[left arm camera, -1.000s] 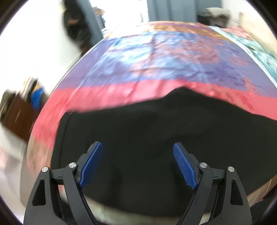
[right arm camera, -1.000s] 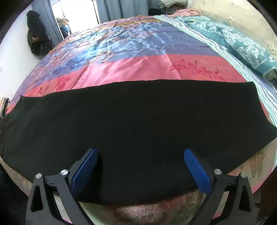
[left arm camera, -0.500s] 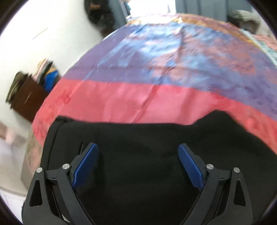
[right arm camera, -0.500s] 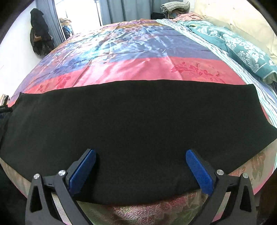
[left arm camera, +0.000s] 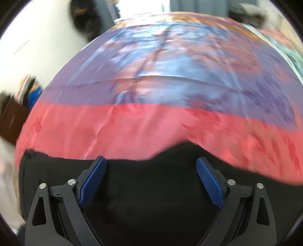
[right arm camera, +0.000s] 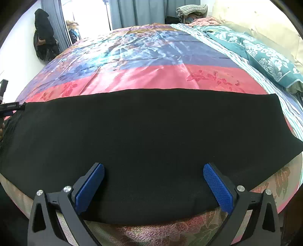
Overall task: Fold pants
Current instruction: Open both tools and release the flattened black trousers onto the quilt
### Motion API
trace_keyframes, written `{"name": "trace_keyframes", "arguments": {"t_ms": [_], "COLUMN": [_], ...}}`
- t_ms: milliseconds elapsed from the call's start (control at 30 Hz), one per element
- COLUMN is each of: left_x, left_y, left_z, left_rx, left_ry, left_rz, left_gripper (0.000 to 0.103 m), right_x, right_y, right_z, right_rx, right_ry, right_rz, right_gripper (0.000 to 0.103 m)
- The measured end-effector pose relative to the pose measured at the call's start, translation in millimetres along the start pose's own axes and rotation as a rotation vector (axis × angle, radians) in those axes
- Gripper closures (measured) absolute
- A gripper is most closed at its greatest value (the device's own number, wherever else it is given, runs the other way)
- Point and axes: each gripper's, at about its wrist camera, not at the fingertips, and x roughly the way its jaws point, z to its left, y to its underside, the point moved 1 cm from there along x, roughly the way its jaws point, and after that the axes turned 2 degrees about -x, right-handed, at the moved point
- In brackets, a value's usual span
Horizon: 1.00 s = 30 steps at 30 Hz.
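Pants: black pants [right arm camera: 151, 128] lie flat across the near end of the bed [right arm camera: 144, 75], stretched from side to side as one long dark band; the near edge hangs a little over the bed's edge.
Pants, left wrist view: the same black cloth [left arm camera: 151, 198] fills the lower part of the picture; its far edge rises in a small hump right of centre; the picture is blurred.
Bed cover: shiny quilt [left arm camera: 151, 132] with a pink band touching the far edge of the pants, then a purple and blue patterned band beyond it.
Left gripper: left gripper [left arm camera: 151, 179] hovers above the pants, pointing steeply down; jaws spread wide and just been opening further; only flat cloth lies below the gap, nothing pinched.
Left pads: blue pads [left arm camera: 92, 181] clear of the cloth as far as the blur allows.
Right gripper: right gripper [right arm camera: 153, 185] hovers over the near edge of the pants; jaws released, spread wide, nothing between them.
Right pads: blue pads [right arm camera: 217, 187] show no fold of cloth caught on them.
Bedding, right side: teal floral pillow [right arm camera: 265, 56] and striped sheet [right arm camera: 255, 75] run along the right side of the bed, just beside the right end of the pants.
Background: grey curtains [right arm camera: 140, 11] behind the bed; a dark garment [right arm camera: 43, 36] hangs on the left wall.
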Motion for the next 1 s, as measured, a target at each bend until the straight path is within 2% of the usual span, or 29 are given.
{"name": "trace_keyframes", "arguments": {"t_ms": [100, 233, 333, 467, 567, 633, 733, 833, 1000], "left_x": [-3, -29, -65, -94, -105, -97, -82, -79, -79], "left_y": [-4, 9, 45, 95, 124, 136, 142, 137, 138], "left_z": [11, 14, 16, 3, -12, -20, -17, -14, -14], "left_rx": [-0.048, 0.023, 0.080, 0.165, 0.238, 0.265, 0.222, 0.182, 0.169], "left_ry": [0.018, 0.026, 0.101, 0.175, 0.179, 0.150, 0.145, 0.154, 0.140], "left_rz": [0.015, -0.024, -0.057, -0.059, -0.085, -0.071, -0.033, -0.020, -0.019], "left_gripper": [0.006, 0.007, 0.007, 0.007, 0.006, 0.006, 0.003, 0.001, 0.001], "right_x": [0, 1, 1, 1, -7, -24, -30, -9, -9], "right_y": [0, -1, -1, -1, -7, -9, -9, -1, -1], "right_z": [0, 0, 0, 0, -1, -5, -11, -22, -21], "right_rx": [0.000, 0.001, 0.000, -0.001, -0.010, 0.000, 0.013, 0.057, 0.026], "right_ry": [0.002, 0.005, 0.005, 0.008, 0.014, 0.035, 0.042, 0.036, 0.048], "right_rz": [0.001, 0.001, 0.001, -0.003, 0.012, -0.072, -0.091, 0.008, -0.008], "right_gripper": [0.000, 0.000, 0.000, 0.000, 0.000, 0.000, 0.000, 0.000, 0.000]}}
